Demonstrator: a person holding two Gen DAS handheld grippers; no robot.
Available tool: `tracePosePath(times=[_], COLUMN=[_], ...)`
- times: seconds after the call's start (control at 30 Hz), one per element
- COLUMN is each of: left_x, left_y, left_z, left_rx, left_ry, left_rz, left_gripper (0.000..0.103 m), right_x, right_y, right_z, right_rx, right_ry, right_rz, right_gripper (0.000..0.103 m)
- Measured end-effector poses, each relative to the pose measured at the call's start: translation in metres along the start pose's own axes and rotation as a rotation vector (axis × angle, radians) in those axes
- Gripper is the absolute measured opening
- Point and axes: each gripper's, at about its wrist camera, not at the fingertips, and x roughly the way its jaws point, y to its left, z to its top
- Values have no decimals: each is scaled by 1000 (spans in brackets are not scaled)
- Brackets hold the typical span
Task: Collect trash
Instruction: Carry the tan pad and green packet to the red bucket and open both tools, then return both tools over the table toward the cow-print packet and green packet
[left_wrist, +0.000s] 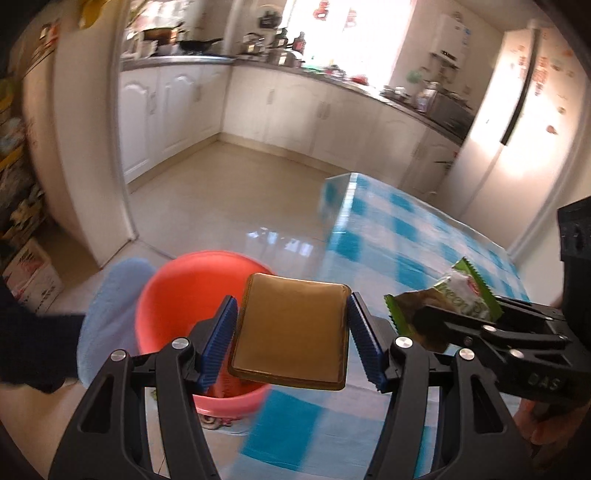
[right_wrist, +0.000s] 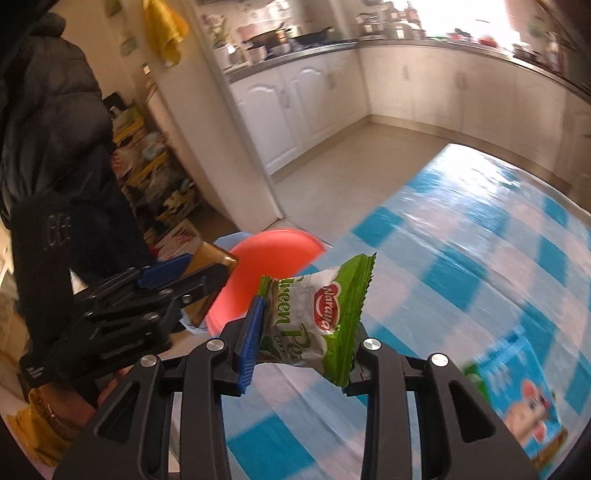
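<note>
From the left wrist, the left claw (left_wrist: 291, 334) grips a flat gold-brown packet (left_wrist: 291, 328) by its two side edges, blue pads (left_wrist: 218, 347) pressed against it. The packet hangs over the near-left edge of the tabletop (left_wrist: 424, 236), which wears a blue-and-white checked cloth. Just past that edge, lower down, stands a red bucket (left_wrist: 173, 295) with a pale blue cloth (left_wrist: 110, 314) beside it. To the right, the right claw (left_wrist: 454, 314) clamps a green snack wrapper (left_wrist: 465, 291) above the cloth. White kitchen cabinets (left_wrist: 177, 96) and a cluttered counter line the far walls.

From the right wrist, the right claw (right_wrist: 301, 332) is closed on the green snack wrapper (right_wrist: 325, 317), which stands upright between its fingers above the tabletop (right_wrist: 480, 258) near its left edge. The left claw (right_wrist: 195, 273) sits to the left with the gold-brown packet (right_wrist: 212, 258) in its grip, close to the red bucket (right_wrist: 273, 254). A blurred carton with a cartoon pig (right_wrist: 524, 391) lies on the cloth toward the near-right corner. A dark padded sleeve (right_wrist: 48, 110) fills the left side.
</note>
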Motion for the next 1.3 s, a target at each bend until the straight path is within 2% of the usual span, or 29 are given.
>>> tracePosePath(times=[0.17, 0.33, 0.6, 0.63, 0.77, 0.83, 0.87, 0.93, 1.03, 1.13, 1.23, 1.3], left_x=[15, 36, 70, 73, 85, 88, 89, 90, 90, 84, 75, 68], left_y=[35, 68, 98, 100, 98, 96, 95, 91, 91, 88, 81, 75], left_z=[6, 11, 2, 1, 2, 1, -1, -1, -2, -2, -1, 1], left_rx=[-69, -146, -227, -233, -230, -227, -223, -215, -213, -201, -170, -143], left_ry=[35, 70, 139, 145, 171, 187, 188, 186, 194, 191, 176, 166], left_rz=[44, 48, 74, 70, 79, 70, 72, 87, 105, 128, 143, 147], left_gripper=[62, 62, 62, 62, 63, 68, 73, 80, 81, 81, 81, 82], right_x=[39, 74, 104, 103, 95, 85, 78, 67, 47, 29, 8, -4], right_y=[22, 32, 26, 25, 25, 26, 26, 24, 19, 13, 3, -5], right_z=[15, 22, 25, 26, 29, 29, 29, 27, 23, 15, 2, -6], right_rx=[-90, -150, -113, -106, -87, -87, -89, -81, -68, -48, 1, 29], right_ry=[50, 95, 129, 123, 89, 65, 47, 22, -12, -39, -68, -83], right_rz=[20, 19, 21, 21, 6, -6, -20, -38, -58, -83, -106, -120], right_gripper=[35, 35, 35, 35, 55, 60, 68, 76, 82, 83, 88, 88])
